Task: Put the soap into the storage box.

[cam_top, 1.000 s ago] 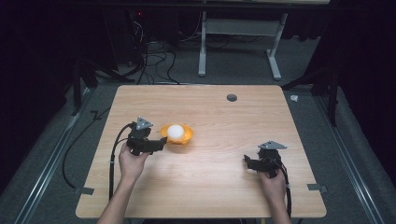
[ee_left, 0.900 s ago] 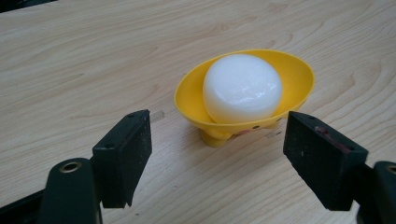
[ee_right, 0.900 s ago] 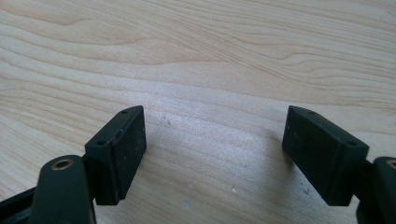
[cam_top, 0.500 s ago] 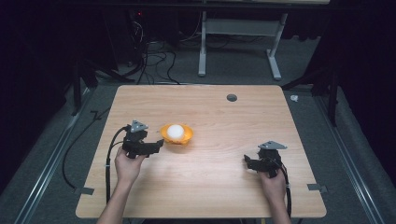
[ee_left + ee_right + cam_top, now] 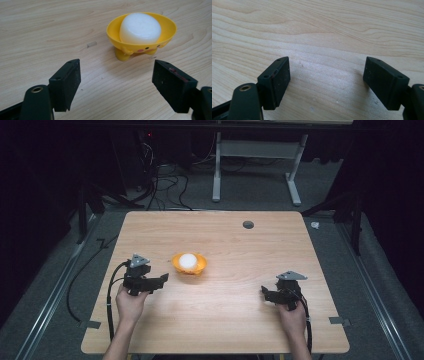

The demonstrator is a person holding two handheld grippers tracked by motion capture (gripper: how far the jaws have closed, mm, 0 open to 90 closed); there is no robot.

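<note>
Left gripper view: yellow bowl (image 5: 141, 37) holding a white block (image 5: 140, 28), standing on the wooden table (image 5: 50, 30) just beyond the spread fingers (image 5: 65, 82) of the left gripper (image 5: 122, 85), untouched; right gripper (image 5: 332, 82) likewise spread over bare wood, holding nothing.

Bright lit tabletop, dark surroundings, soft shadows

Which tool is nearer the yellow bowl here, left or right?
Left. The left tool sits open just short of the bowl, not touching it. The right tool is open too, far off near the table's right edge.
</note>
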